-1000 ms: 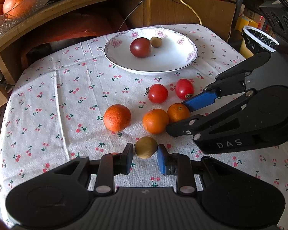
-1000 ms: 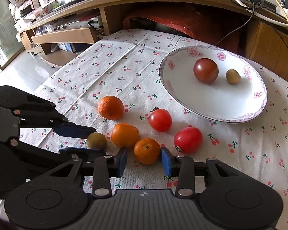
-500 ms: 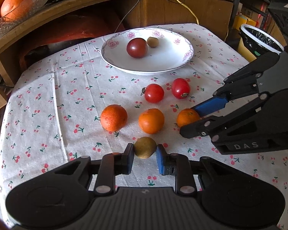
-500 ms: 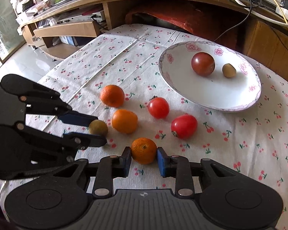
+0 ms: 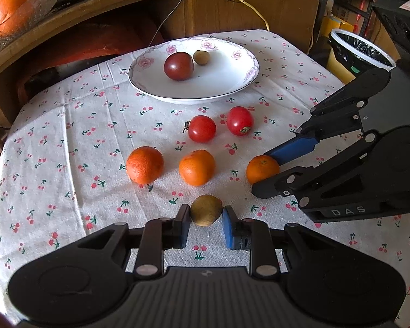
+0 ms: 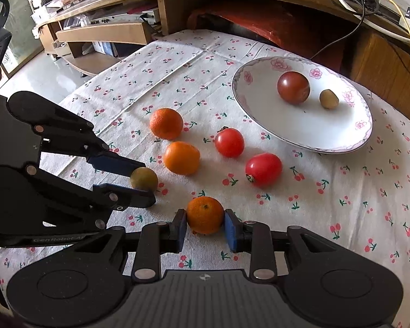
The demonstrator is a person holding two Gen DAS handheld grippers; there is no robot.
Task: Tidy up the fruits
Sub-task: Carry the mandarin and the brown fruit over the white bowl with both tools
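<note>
R gripper (image 6: 205,227) clamping small orange (image 6: 205,214), L gripper (image 6: 143,179) on kiwi (image 6: 144,178)

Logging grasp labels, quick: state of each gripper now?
Left gripper: shut on the small greenish-brown fruit.
Right gripper: shut on the small orange.

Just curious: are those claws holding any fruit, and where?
Left gripper pinches the kiwi by its sides; right gripper the small orange likewise.
</note>
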